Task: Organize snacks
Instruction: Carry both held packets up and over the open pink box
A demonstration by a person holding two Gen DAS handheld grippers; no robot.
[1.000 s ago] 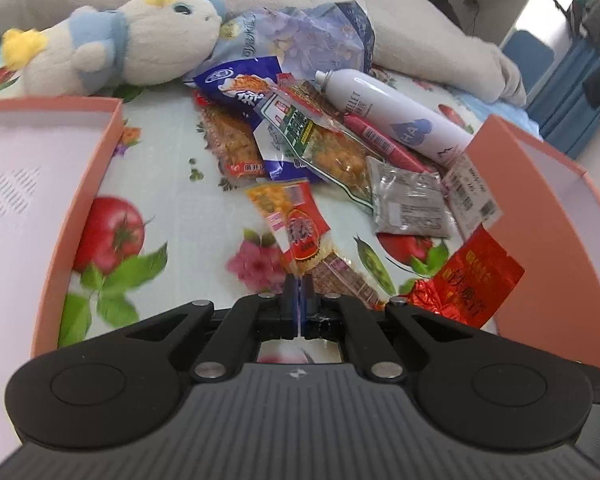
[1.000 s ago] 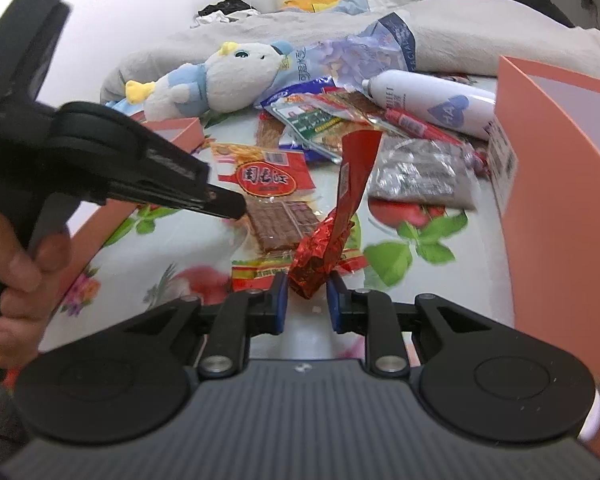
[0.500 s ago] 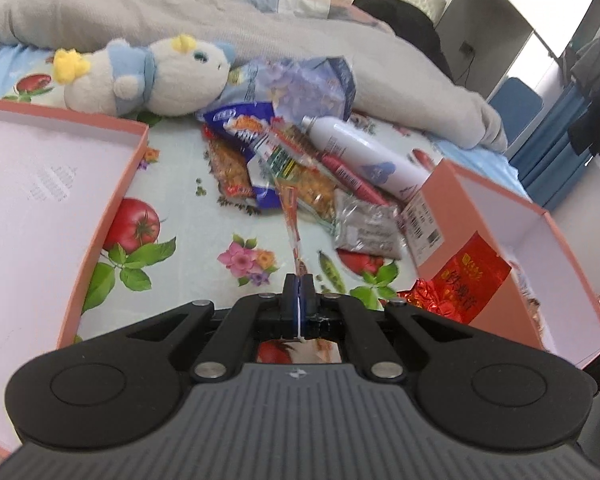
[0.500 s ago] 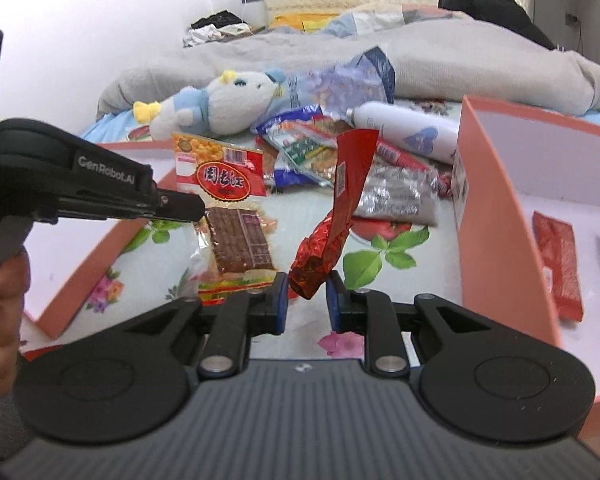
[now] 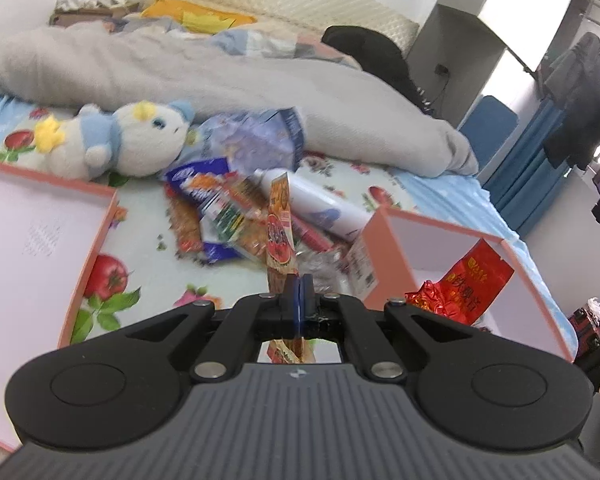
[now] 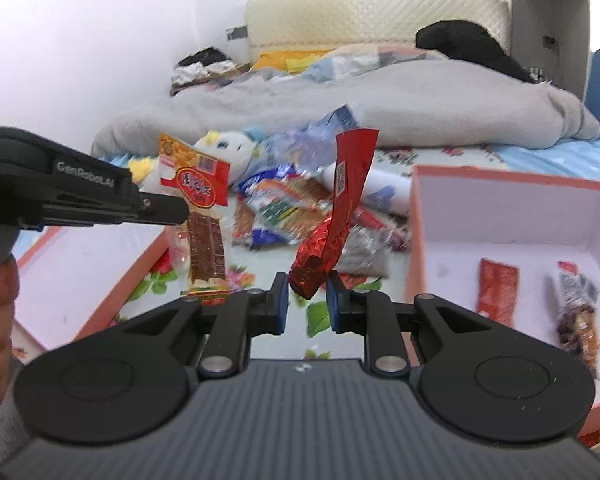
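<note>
Bed: a floral sheet [image 5: 148, 240] printed with tomatoes and flowers covers it.
Duvet: a grey duvet [image 5: 220, 76] lies bunched across the bed, beyond the sheet.
Headboard: a cream quilted headboard [image 6: 372, 16] stands at the far end of the bed.
Wall: a plain white wall [image 6: 100, 40] runs left of the headboard.
Cabinet: a grey cabinet [image 5: 460, 48] stands right of the headboard.
Curtain: a blue curtain [image 5: 532, 176] hangs right of the bed.
Light: bright daylight glares from the right of the bed.

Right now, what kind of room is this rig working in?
Most likely a bedroom, with the work done on a bed. A rumpled grey duvet lies against a padded headboard, a plush toy sits beside the snacks, and a floral sheet covers the surface.
</note>
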